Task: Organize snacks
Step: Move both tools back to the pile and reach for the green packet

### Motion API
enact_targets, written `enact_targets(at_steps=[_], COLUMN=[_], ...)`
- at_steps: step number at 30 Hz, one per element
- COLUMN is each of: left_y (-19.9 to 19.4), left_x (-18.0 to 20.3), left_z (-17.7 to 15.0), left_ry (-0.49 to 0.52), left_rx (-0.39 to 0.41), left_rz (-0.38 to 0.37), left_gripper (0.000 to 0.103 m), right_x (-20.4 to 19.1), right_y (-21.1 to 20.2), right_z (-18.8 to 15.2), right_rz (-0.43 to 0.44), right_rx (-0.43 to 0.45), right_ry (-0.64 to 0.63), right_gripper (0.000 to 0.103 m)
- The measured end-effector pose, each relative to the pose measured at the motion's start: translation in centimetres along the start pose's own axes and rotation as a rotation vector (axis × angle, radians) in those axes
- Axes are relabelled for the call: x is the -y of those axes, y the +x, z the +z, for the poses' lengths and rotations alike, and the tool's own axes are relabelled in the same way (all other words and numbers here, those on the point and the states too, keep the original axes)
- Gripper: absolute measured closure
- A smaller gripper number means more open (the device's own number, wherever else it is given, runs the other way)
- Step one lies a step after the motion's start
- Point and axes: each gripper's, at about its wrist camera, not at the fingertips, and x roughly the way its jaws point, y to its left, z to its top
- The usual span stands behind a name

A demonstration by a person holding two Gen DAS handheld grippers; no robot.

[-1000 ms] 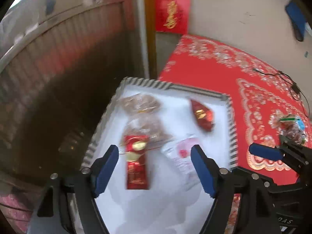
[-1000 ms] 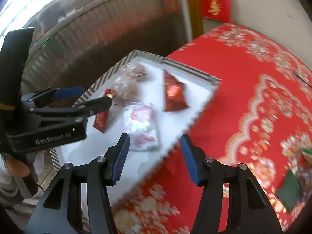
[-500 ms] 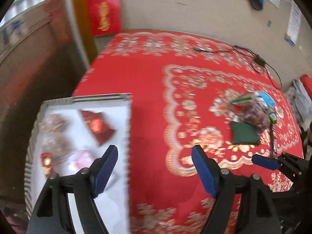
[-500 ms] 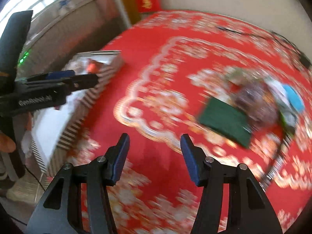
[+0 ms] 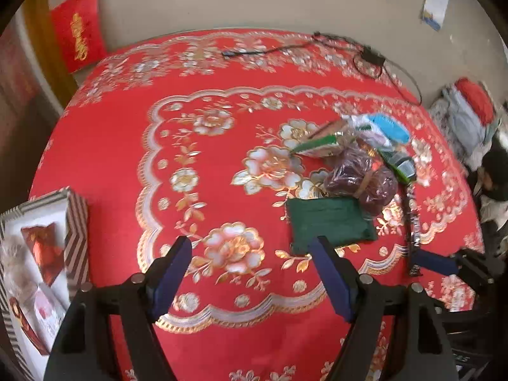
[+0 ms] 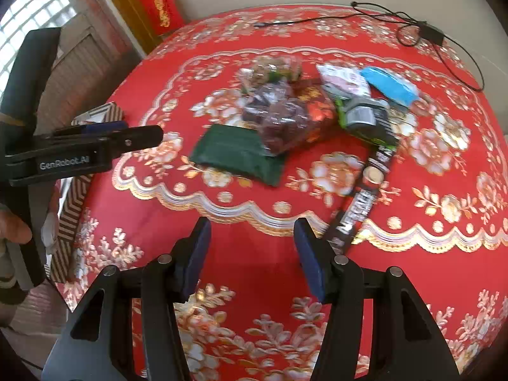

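From the left wrist, a red flowered tablecloth (image 5: 104, 146) covered the table below a pale wall (image 5: 254, 0). The left gripper (image 5: 250, 250) hovered spread and empty, the snack pile (image 5: 358, 165) ahead to its right, the striped box (image 5: 77, 222) at far left.

From the right wrist, the right gripper (image 6: 252, 238) was spread too, the snacks (image 6: 285, 120) well ahead, a window (image 6: 22, 28) at left.

This looks like a room in a home. A round bench (image 5: 104, 146) carries a red cloth with gold and white flowers. Behind the bench, red paper hangings (image 5: 77, 36) with gold characters are on a plain wall. Left of it stands a barred window (image 6: 30, 23).
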Motion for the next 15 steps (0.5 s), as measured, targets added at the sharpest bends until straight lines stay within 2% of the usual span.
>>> enact_targets(at_steps=[6, 13, 15], left_y=[0.8, -0.1, -0.2], left_x=[0.1, -3.3, -4.5], left_z=[0.4, -0.7, -1.2], left_ry=[-0.025, -0.1, -0.125], left_rx=[-0.021, -0.033, -0.045], left_rz=[0.039, 0.079, 0.092], left_gripper=[0.023, 0.023, 0.023], right_x=[0.8, 1.3, 1.4], right_y=[0.5, 4.0, 4.3], right_z=[1.1, 4.2, 4.6], right_rz=[0.045, 0.109, 0.115], right_rx=[0.002, -0.016, 0.003], right_ry=[0.01, -0.003, 0.0], right_gripper=[0.049, 0.048, 0.048])
